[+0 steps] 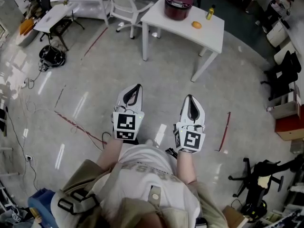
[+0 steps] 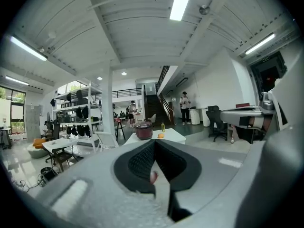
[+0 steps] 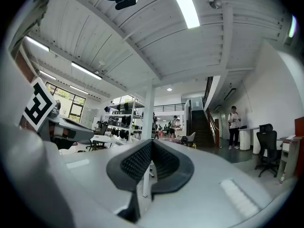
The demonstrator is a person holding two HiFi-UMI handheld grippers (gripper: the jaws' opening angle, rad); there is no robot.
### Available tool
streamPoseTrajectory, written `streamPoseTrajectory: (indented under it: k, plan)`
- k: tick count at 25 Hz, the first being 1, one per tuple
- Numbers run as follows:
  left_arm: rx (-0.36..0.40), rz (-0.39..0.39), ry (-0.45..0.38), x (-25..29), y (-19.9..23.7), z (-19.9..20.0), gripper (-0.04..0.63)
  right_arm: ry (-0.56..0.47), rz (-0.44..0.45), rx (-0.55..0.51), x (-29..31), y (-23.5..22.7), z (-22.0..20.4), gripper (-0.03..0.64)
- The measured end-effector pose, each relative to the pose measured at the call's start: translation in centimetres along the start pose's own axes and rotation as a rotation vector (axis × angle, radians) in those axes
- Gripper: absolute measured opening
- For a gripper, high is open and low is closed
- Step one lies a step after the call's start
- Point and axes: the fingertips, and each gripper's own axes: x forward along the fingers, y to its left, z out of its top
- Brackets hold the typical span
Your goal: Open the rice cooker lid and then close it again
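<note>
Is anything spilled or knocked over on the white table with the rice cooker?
No, nothing stands out. The rice cooker sits upright on the white table with its lid down. The orange and the little yellow bottle sit beside it, the bottle standing up. No spill shows on the tabletop.

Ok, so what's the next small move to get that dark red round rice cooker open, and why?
Probably step forward toward the white table. The dark red round rice cooker sits on it far across the floor, lid down, while the left gripper and right gripper are shut, empty and nowhere near it.
</note>
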Motion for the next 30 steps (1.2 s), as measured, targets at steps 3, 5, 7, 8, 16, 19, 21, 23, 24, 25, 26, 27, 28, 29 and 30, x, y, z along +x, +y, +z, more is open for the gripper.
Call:
streamPoseTrajectory:
  k: [3,5,7,8,16,19,21,23,24,25,26,27,28,29,30]
  plan:
    - [0.005,0.005,0.001,-0.2,-0.2,0.0,0.009,-0.012,0.015,0.032,-0.2,-0.2,0.1,0.002]
    - [0.001,0.014,-0.001,-0.3,-0.2,0.0,0.009,-0.034,0.024,0.083,-0.5,-0.5,0.2,0.002]
    - [-0.019,0.024,-0.005,-0.5,-0.1,0.2,0.028,-0.042,0.025,0.129,-0.8,-0.9,0.1,0.006]
    - [-0.028,0.022,-0.006,-0.5,-0.1,0.3,0.097,-0.04,0.027,0.149,-0.8,-1.1,0.0,0.067]
    - [-0.012,-0.027,0.016,0.2,0.0,0.5,0.237,-0.029,-0.007,0.216,-0.5,-1.9,-0.4,0.256]
    - [-0.009,-0.046,0.038,1.1,0.0,0.3,0.243,-0.015,-0.02,0.227,0.2,-2.3,-0.9,0.262]
    - [-0.008,-0.06,0.05,2.0,0.1,0.2,0.255,-0.005,-0.031,0.23,0.6,-2.8,-1.2,0.267]
    - [-0.005,-0.076,0.056,3.1,0.1,0.4,0.256,0.004,-0.045,0.236,1.2,-3.4,-1.6,0.268]
    - [0.0,-0.084,0.058,3.8,0.0,0.5,0.262,0.008,-0.053,0.239,1.5,-3.8,-1.8,0.27]
    - [0.005,-0.091,0.062,4.5,0.0,0.5,0.264,0.012,-0.062,0.242,1.9,-4.3,-1.9,0.272]
    - [0.008,-0.097,0.066,5.3,-0.1,0.5,0.264,0.016,-0.07,0.244,2.2,-4.9,-2.1,0.273]
    - [0.009,-0.104,0.07,6.1,-0.2,0.3,0.264,0.02,-0.077,0.243,2.5,-5.4,-2.2,0.276]
    - [0.008,-0.109,0.076,6.9,-0.3,0.1,0.264,0.024,-0.085,0.242,3.0,-6.0,-2.4,0.276]
    - [0.005,-0.114,0.081,7.7,-0.3,-0.1,0.264,0.028,-0.093,0.242,3.5,-6.6,-2.5,0.276]
    - [0.001,-0.118,0.085,8.5,-0.2,-0.2,0.264,0.03,-0.102,0.245,4.1,-7.1,-2.6,0.279]
